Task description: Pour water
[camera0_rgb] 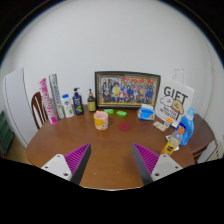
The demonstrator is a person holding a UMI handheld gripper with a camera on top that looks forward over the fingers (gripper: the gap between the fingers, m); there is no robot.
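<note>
The claw [112, 160] is wide open and holds nothing. Go slowly to the orange cup [101, 120] at twelve o'clock on the counter [112, 142].

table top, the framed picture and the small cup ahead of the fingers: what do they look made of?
Table: looks like wood or wood veneer, brown with a soft sheen. Framed picture: dark frame, likely wood or plastic, glossy print or glazing. Cup: pale orange, probably plastic or paper, can't tell. Gripper open, holding nothing.
</note>
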